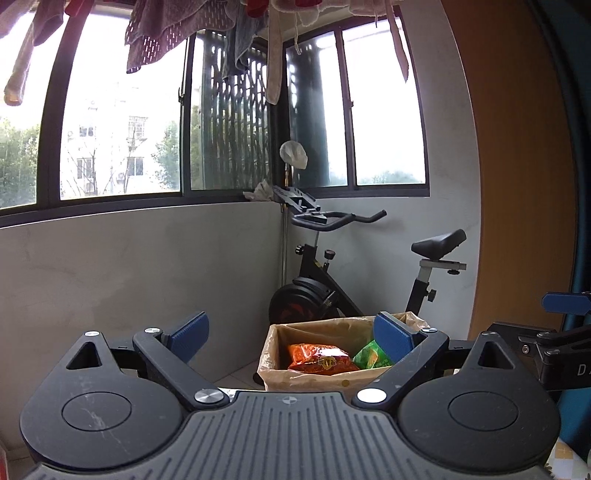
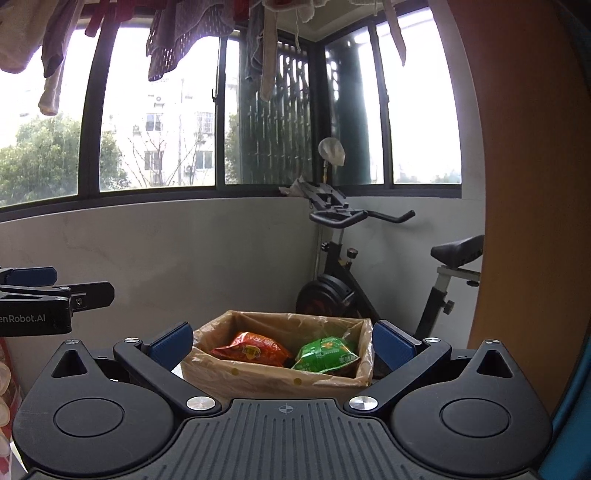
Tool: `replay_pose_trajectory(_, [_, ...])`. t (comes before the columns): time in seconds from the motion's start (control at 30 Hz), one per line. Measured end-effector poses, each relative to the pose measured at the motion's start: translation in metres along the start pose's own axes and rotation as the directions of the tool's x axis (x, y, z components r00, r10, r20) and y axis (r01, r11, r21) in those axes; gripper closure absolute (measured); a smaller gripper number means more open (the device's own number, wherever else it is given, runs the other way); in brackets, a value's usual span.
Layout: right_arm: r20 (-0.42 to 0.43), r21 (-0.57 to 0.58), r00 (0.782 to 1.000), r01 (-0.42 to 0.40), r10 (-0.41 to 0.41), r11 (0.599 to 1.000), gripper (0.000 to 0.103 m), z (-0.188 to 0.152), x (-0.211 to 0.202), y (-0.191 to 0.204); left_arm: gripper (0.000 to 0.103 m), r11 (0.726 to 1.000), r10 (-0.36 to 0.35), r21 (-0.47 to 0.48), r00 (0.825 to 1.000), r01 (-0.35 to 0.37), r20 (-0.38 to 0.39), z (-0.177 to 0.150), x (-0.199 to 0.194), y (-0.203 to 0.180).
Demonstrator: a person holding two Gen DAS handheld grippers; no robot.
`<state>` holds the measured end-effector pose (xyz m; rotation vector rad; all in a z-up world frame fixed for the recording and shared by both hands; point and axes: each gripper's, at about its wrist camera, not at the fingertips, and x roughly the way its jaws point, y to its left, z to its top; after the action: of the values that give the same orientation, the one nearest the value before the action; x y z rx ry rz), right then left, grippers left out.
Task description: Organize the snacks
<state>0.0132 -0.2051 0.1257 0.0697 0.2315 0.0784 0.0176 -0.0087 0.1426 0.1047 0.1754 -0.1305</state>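
A cardboard box (image 2: 258, 376) lined with a clear plastic bag stands ahead of both grippers. In it lie an orange-red snack bag (image 2: 255, 349) and a green snack bag (image 2: 325, 354). In the left wrist view the box (image 1: 314, 380) shows with the orange-red bag (image 1: 319, 358) and the green bag (image 1: 369, 356), partly hidden by my right finger. My left gripper (image 1: 291, 334) is open and empty, short of the box. My right gripper (image 2: 282, 341) is open and empty, its fingers on either side of the box's near end. Each gripper shows at the edge of the other's view.
A black exercise bike (image 2: 369, 280) stands in the corner behind the box. A grey low wall (image 2: 166, 251) with windows above runs behind. Laundry (image 2: 177, 33) hangs overhead. An orange panel (image 2: 524, 184) stands at the right. Red packaging (image 2: 5, 373) shows at the far left edge.
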Motion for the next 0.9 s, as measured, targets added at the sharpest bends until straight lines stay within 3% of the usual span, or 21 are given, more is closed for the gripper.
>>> replay_pose_trajectory(0.33, [0.025,-0.009,1.0,-0.001,0.002,1.0,0.0,0.011,-0.032,0.007,0.006,1.0,-0.002,-0.017,1.0,0.002,0.009,0.005,-0.009,-0.001])
replay_pose_trajectory(0.9, [0.013,-0.017,1.0,0.004,-0.004,1.0,0.0,0.012,-0.035,0.013,0.006,0.999,0.005,-0.041,1.0,-0.004,0.008,-0.001,-0.011,0.005])
